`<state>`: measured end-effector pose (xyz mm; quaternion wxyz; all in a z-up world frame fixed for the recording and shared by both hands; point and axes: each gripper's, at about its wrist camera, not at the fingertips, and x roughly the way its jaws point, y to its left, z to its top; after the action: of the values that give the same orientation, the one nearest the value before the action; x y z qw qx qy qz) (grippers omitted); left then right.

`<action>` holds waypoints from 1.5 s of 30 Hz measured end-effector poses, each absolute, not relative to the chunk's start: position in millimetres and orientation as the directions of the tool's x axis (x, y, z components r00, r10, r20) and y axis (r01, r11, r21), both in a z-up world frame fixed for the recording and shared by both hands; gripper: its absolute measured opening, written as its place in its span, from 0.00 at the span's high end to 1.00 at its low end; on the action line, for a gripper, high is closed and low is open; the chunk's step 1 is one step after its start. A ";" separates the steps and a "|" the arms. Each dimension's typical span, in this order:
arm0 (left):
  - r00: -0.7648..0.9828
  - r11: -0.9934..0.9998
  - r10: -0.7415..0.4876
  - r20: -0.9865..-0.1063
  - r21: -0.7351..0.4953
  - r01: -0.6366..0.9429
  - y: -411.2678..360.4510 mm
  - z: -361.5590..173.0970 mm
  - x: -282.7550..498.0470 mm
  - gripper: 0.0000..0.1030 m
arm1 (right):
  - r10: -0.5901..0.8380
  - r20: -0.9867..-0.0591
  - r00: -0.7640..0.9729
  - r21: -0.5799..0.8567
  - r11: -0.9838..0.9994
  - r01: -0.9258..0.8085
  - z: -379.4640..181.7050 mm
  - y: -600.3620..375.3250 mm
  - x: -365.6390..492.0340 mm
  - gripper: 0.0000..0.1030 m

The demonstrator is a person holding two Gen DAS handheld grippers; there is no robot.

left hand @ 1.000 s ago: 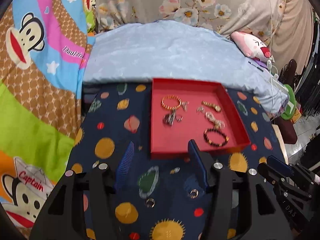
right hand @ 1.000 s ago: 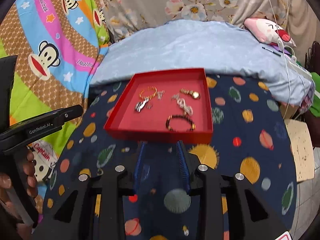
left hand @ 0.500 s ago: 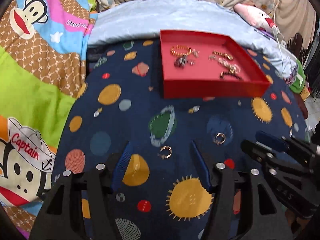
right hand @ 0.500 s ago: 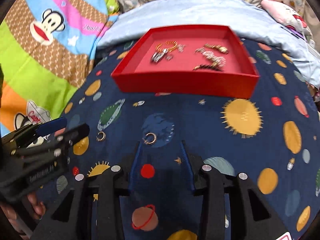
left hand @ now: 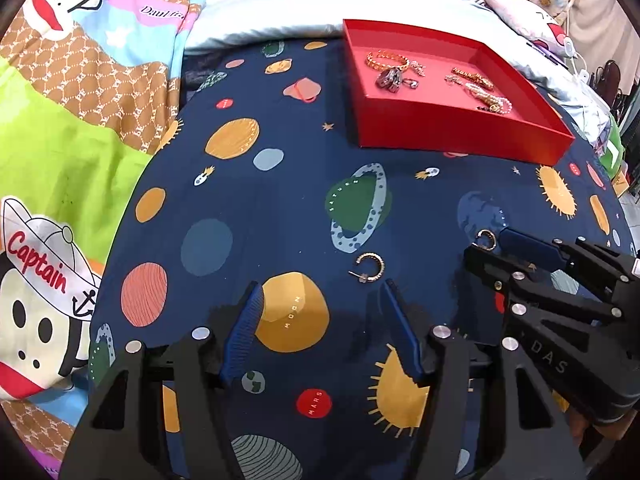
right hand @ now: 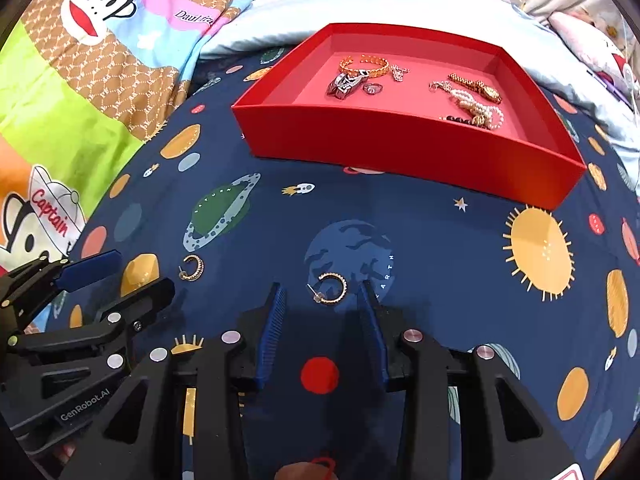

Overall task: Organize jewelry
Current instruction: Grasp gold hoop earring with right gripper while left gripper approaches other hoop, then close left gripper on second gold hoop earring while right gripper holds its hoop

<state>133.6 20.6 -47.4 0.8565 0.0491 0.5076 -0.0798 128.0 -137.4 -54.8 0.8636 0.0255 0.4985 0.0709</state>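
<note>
Both my claws hang open over the space-print cloth (right hand: 248, 216), the right claw (right hand: 322, 292) closing around one gold hoop earring (right hand: 332, 288), the left claw (left hand: 320, 292) just short of the other hoop (left hand: 370, 266). Red tray (right hand: 400, 148) sits beyond.

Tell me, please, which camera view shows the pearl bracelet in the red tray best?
The right wrist view: the pearl bracelet lies there larger, its beads distinct, inside the red tray. The left wrist view shows it smaller and foreshortened, farther off.
</note>
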 end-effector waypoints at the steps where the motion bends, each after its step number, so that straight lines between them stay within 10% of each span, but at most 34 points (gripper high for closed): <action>1: 0.471 0.983 -0.088 -0.878 0.002 0.186 20.9 -48.4 134.3 0.44 | 0.141 -0.858 0.494 0.106 0.990 -0.097 -54.9 -136.8 128.3 0.69; 8: 0.461 0.982 -0.090 -0.883 -0.002 0.187 20.1 -54.9 138.3 0.44 | 0.137 -0.860 0.492 0.119 0.991 -0.067 -55.5 -147.3 128.0 0.87; 33: 0.469 0.977 -0.118 -0.875 -0.018 0.212 7.9 -62.7 147.3 0.44 | 0.166 -0.855 0.491 0.186 0.983 -0.008 -47.1 -169.0 106.4 0.88; 45: 0.492 0.970 -0.135 -0.860 -0.012 0.245 1.1 -60.1 144.7 0.81 | 0.172 -0.846 0.505 0.204 0.979 0.009 -39.1 -176.6 98.3 0.88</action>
<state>144.7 1.1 -60.1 0.8618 0.0557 0.4919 -0.1102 98.3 -176.6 -39.1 0.8627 0.0911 0.4951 0.0473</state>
